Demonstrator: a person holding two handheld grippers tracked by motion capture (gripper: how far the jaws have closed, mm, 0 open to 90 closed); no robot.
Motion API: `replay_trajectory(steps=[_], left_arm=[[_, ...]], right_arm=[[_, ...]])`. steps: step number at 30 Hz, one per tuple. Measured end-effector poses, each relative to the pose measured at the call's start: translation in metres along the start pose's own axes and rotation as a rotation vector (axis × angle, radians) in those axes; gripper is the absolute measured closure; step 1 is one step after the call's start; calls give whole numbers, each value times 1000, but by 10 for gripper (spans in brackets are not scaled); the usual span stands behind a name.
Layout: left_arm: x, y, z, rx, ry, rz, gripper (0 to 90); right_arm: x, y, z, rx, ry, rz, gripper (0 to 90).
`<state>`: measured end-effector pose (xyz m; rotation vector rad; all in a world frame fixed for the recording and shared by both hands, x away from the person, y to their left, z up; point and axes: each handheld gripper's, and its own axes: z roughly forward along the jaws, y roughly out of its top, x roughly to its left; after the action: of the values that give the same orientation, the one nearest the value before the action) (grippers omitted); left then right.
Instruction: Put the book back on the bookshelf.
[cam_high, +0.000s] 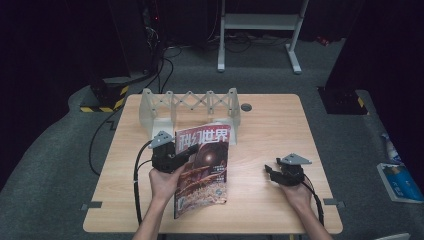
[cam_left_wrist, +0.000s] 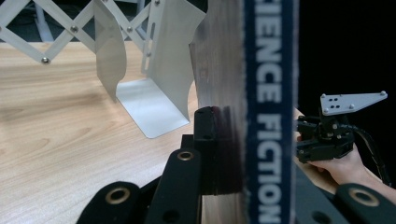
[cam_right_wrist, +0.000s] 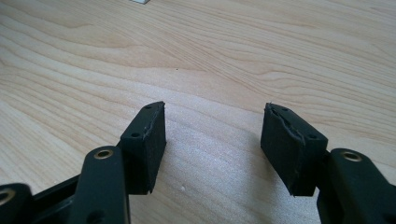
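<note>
On the wooden table (cam_high: 270, 130), the left gripper (cam_high: 186, 152) clamps a magazine (cam_high: 205, 167) upright near the accordion rack (cam_high: 190, 102), the right gripper (cam_high: 274, 171) gapes empty; the floppy magazine may sag or slip.

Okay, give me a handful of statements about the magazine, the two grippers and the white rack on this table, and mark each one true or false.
1. The left gripper is shut on the magazine. True: the left gripper view shows its jaws pinching the spine edge.
2. The right gripper holds a pen. False: its jaws stand open over bare table with nothing between them.
3. The magazine lies flat on the table. False: it is lifted and tilted, held up by the left gripper.
4. A white expanding rack stands at the far side of the table, behind the magazine. True.
5. The right gripper touches the magazine. False: it sits apart, to the magazine's right.
</note>
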<state>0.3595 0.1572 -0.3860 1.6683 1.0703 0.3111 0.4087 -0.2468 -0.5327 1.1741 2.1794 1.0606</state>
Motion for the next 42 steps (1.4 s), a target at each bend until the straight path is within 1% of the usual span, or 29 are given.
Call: replay_trajectory(steps=[2, 5, 7, 12, 13, 16, 18, 23, 27, 28, 29, 30, 31, 32, 33, 35, 39, 41, 42], left_arm=[[0, 2, -1, -6, 0, 4, 842], [-1, 4, -3, -10, 11, 6, 842], [-1, 5, -7, -9, 24, 15, 842], [2, 6, -15, -19, 40, 17, 842], [3, 7, -18, -21, 44, 15, 842], [5, 10, -32, -17, 66, 26, 842], [9, 12, -41, -22, 88, 33, 842], [18, 16, -55, -41, 119, 19, 842], [21, 18, -60, -50, 131, 22, 842], [23, 20, -61, -57, 145, 25, 842], [23, 20, -61, -57, 145, 25, 842], [24, 22, -62, -62, 156, 28, 842], [25, 23, -63, -67, 161, 38, 842], [29, 25, -66, -73, 178, 50, 842], [29, 25, -66, -73, 178, 50, 842], [34, 27, -69, -70, 199, 38, 842], [45, 31, -78, -91, 238, 36, 842], [49, 31, -80, -90, 252, 29, 842], [54, 30, -82, -88, 265, 27, 842]], right_arm=[[1, 0, 0, 1, 1, 9, 403], [1, 0, 0, -1, 3, 3, 401], [2, 0, 1, -6, 5, -3, 398], [3, -1, 2, -12, 6, 2, 393], [3, -1, 2, -12, 6, 2, 393], [4, -1, 2, -15, -1, 12, 390], [4, -1, 3, -15, -3, 11, 389], [4, -1, 3, -16, -4, 11, 388], [4, -1, 3, -18, -7, 12, 388], [4, -1, 3, -19, -6, 12, 388], [4, -1, 3, -19, -6, 12, 388], [4, -1, 3, -19, -6, 13, 388], [4, -1, 3, -20, -8, 9, 386], [4, -1, 3, -20, -8, 11, 385], [4, -1, 3, -20, -8, 11, 385], [5, -1, 3, -22, -14, 11, 385], [5, -1, 3, -22, -16, 19, 383], [4, -1, 4, -23, -16, 20, 383], [4, -1, 4, -24, -17, 20, 381]])
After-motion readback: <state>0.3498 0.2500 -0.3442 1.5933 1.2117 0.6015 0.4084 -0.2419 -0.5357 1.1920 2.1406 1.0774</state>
